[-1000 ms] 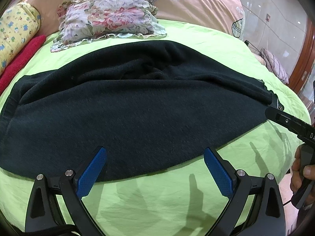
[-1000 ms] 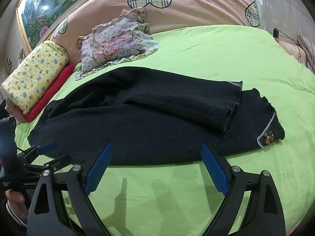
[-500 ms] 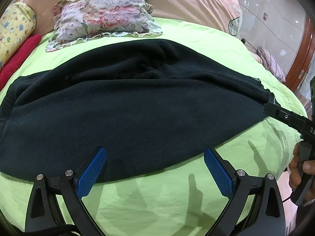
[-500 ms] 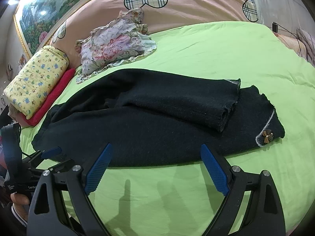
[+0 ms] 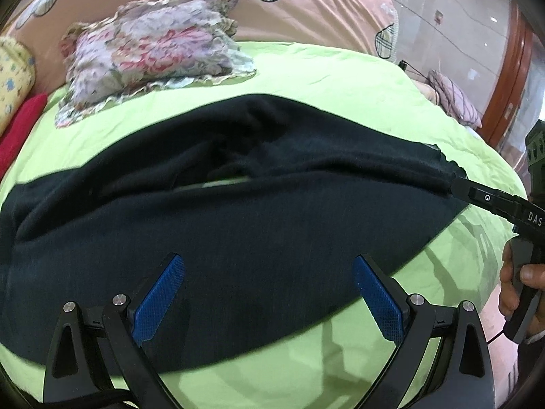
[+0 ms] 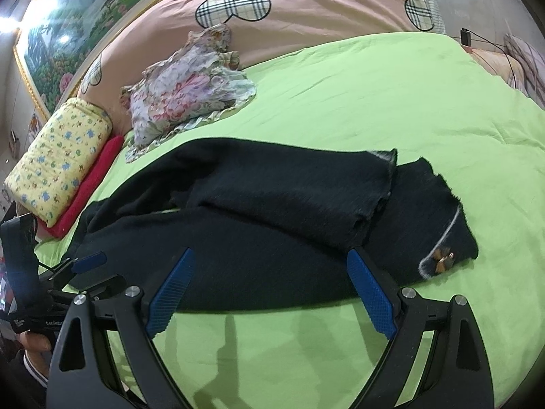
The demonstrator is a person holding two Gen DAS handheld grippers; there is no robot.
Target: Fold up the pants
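Note:
Black pants (image 5: 238,225) lie lengthwise on the green bed sheet (image 5: 340,78), one leg folded over the other. In the right wrist view the pants (image 6: 272,238) show a hem with a white stripe and a small bow (image 6: 441,262) at the right. My left gripper (image 5: 269,293) is open over the near edge of the pants, close to the waist end. My right gripper (image 6: 270,293) is open above the near edge, close to the leg ends. Each gripper shows in the other's view: the right one (image 5: 477,201) at the hem, the left one (image 6: 78,266) at the waist end.
A floral pillow (image 5: 153,54) lies beyond the pants. A yellow patterned roll (image 6: 58,163) and a red cloth (image 6: 88,187) sit at the left of the bed. A pink quilt with plaid hearts (image 6: 306,3) is at the head. The bed edge drops off at the right.
Both grippers have moved closer to the pants and now stand over the near edge. Both stay open. The upper leg has shifted a little and a gap shows between the legs.

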